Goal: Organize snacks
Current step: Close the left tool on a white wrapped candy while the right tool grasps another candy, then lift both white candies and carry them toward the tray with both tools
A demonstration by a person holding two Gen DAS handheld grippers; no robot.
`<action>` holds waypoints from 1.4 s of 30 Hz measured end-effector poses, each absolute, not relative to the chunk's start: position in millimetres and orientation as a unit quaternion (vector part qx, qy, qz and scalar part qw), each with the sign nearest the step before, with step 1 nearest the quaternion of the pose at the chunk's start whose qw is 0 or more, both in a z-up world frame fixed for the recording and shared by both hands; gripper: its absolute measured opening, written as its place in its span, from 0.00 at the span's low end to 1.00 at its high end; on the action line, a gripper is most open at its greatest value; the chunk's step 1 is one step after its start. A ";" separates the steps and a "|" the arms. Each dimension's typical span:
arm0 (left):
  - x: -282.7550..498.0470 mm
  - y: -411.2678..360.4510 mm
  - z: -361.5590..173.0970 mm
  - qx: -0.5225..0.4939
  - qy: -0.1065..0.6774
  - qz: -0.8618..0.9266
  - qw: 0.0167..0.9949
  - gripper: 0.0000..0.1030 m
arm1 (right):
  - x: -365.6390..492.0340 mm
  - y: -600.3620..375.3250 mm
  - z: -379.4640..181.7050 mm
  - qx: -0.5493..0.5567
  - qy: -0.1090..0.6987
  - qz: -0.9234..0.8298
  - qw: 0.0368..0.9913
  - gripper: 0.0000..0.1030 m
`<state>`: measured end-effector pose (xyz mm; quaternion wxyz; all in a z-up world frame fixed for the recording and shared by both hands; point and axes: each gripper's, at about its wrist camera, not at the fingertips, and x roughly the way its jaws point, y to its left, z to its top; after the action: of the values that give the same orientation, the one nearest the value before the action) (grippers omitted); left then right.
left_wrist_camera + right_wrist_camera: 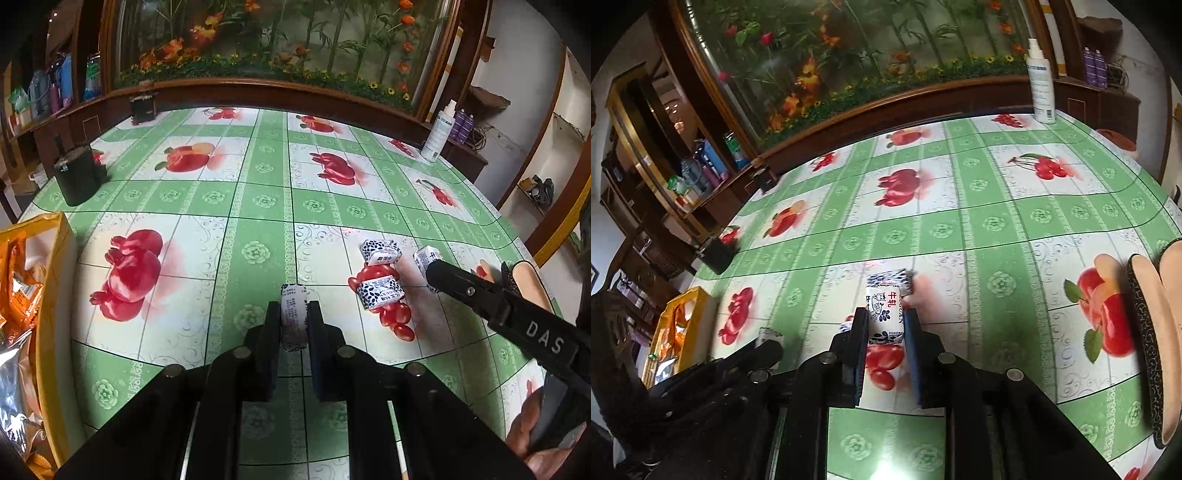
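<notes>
Here, at the far left of the bench (258, 206), I see an orange snack bag (26, 295) inside a yellow-rimmed tray (55, 258). My left hand-held gripper (294, 314) is clamped on a white wrapped candy (293, 317), its pads pressing both sides. To its right, two more wrapped candies (380, 253) lie loose on the fruit-print cloth, near each other. Further right, my right hand-held gripper (886, 321) is closed tight on another candy (884, 317), printed with red characters. One more candy (890, 278) sits just beyond it, blurred. A dark-rimmed oval dish (1148, 332) rests at the right edge.
</notes>
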<state>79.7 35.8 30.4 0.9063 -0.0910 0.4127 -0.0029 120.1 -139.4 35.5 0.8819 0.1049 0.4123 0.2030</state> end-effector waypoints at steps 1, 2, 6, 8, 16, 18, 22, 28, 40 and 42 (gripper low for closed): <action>79.9 34.9 30.4 -0.088 0.412 -0.001 0.907 0.13 | 119.3 -137.5 35.5 0.103 0.412 0.204 0.882 0.20; 79.9 34.5 30.6 -0.085 0.411 0.001 0.908 0.13 | 119.5 -136.7 34.9 0.102 0.413 0.206 0.881 0.20; 79.6 35.2 31.5 -0.081 0.409 0.006 0.909 0.13 | 118.4 -133.0 32.8 0.103 0.417 0.214 0.877 0.20; 79.4 34.5 32.1 -0.077 0.407 0.007 0.910 0.13 | 116.9 -132.0 32.3 0.105 0.418 0.218 0.876 0.20; 78.6 32.2 33.7 -0.062 0.400 0.016 0.914 0.13 | 115.7 -128.8 30.8 0.106 0.420 0.227 0.872 0.20; 78.9 32.5 33.1 -0.064 0.401 0.016 0.914 0.13 | 116.2 -130.4 30.9 0.110 0.421 0.228 0.871 0.20; 77.1 30.2 34.2 -0.057 0.398 0.016 0.916 0.13 | 113.3 -130.6 34.0 0.112 0.417 0.231 0.872 0.20; 74.5 31.2 36.6 -0.053 0.390 0.023 0.919 0.13 | 109.5 -127.3 37.3 0.104 0.410 0.230 0.876 0.20; 72.2 33.0 38.3 -0.048 0.379 0.036 0.924 0.13 | 108.3 -128.0 39.3 0.105 0.405 0.230 0.878 0.20; 71.6 32.5 38.2 -0.046 0.379 0.037 0.924 0.13 | 107.0 -128.1 41.3 0.105 0.403 0.232 0.879 0.21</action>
<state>71.6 32.5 38.2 0.9235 -0.0461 0.3790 0.0366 107.0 -128.1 41.3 0.8793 0.1052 0.4026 0.2316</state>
